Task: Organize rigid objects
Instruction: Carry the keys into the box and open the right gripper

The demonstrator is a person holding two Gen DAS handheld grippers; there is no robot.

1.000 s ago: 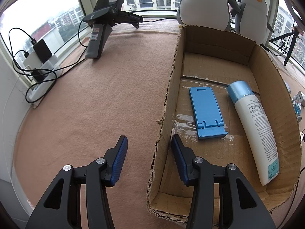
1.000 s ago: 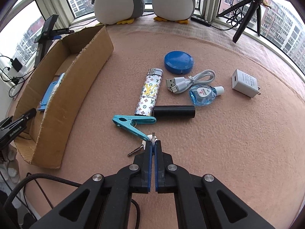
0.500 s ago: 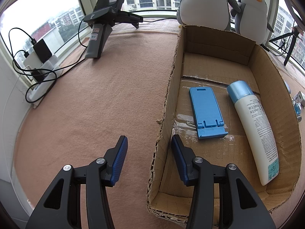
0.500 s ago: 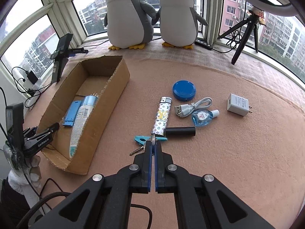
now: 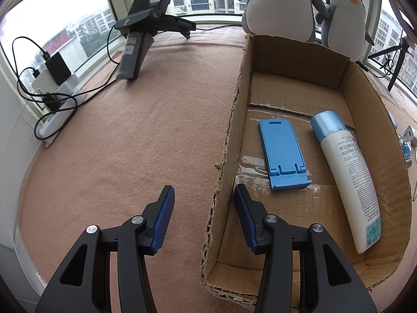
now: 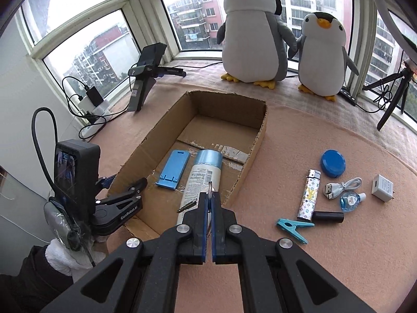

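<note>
Right gripper (image 6: 209, 198) clamped the key (image 6: 188, 205) by its ring above the box (image 6: 256, 140); light, stiff, dangling; left gripper (image 5: 203, 210) apart.

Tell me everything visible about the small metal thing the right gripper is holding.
The key is small, slim and dull metal, hanging from a thin ring that the right gripper has pinched between its blue pads, jaws shut. The blade juts out to the left at a slight tilt. It is held in the air over the near end of the cardboard box, above the white bottle, touching nothing but the ring. Its teeth are too small to make out.
</note>
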